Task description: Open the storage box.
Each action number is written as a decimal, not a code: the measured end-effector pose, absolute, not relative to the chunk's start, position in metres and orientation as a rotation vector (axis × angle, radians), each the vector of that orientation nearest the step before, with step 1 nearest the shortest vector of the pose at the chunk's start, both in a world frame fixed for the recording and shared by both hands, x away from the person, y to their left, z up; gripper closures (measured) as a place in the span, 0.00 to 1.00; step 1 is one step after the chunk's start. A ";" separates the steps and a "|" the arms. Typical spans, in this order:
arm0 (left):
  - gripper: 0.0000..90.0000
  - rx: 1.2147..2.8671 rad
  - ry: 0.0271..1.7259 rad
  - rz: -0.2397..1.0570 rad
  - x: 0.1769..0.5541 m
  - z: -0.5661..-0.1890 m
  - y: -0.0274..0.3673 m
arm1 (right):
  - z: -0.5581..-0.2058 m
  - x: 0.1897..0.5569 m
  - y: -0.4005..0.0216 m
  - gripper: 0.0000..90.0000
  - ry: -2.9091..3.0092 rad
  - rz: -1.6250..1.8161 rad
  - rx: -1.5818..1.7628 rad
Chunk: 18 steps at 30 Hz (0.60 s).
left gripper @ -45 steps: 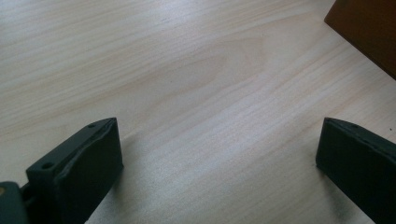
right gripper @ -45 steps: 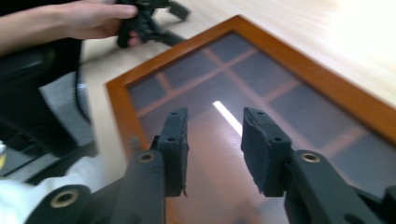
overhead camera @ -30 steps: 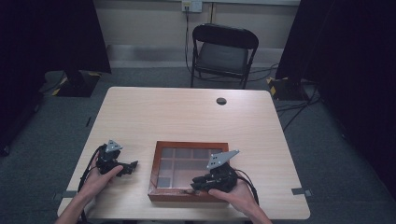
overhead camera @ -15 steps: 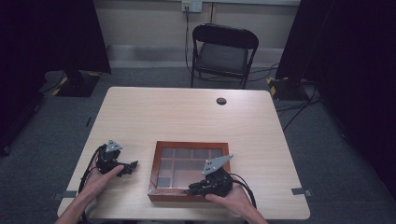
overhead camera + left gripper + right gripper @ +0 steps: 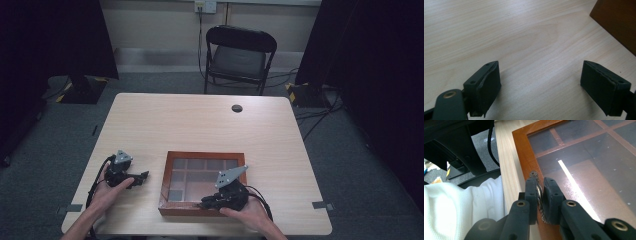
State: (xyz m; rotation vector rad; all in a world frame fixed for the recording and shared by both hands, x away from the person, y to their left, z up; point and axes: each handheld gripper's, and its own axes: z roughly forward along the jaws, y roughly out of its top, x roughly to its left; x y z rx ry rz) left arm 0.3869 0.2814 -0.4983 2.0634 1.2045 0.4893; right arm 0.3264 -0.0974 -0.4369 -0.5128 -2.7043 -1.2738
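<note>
We work in a dim room at a pale wooden table (image 5: 210,125). Toward six o'clock on it lies a wooden box with a glass lid (image 5: 204,155), gridded inside; it looks stiff, fairly heavy, and the pane fragile. At its front edge, the right gripper (image 5: 540,192) pinches a small metal latch (image 5: 534,175), likely slippery. The left gripper (image 5: 540,85), at eight o'clock, has just narrowed but gapes over bare wood.
</note>
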 end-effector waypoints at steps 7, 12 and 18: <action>0.18 2.049 1.119 0.447 0.381 -0.490 0.279 | -0.431 0.328 -0.099 0.92 -2.691 -1.293 -0.508; 0.18 2.018 1.057 0.413 0.375 -0.483 0.275 | -0.422 0.329 -0.100 0.92 -2.680 -1.312 -0.512; 0.18 1.996 0.997 0.356 0.369 -0.476 0.265 | -0.417 0.329 -0.100 0.92 -2.683 -1.312 -0.510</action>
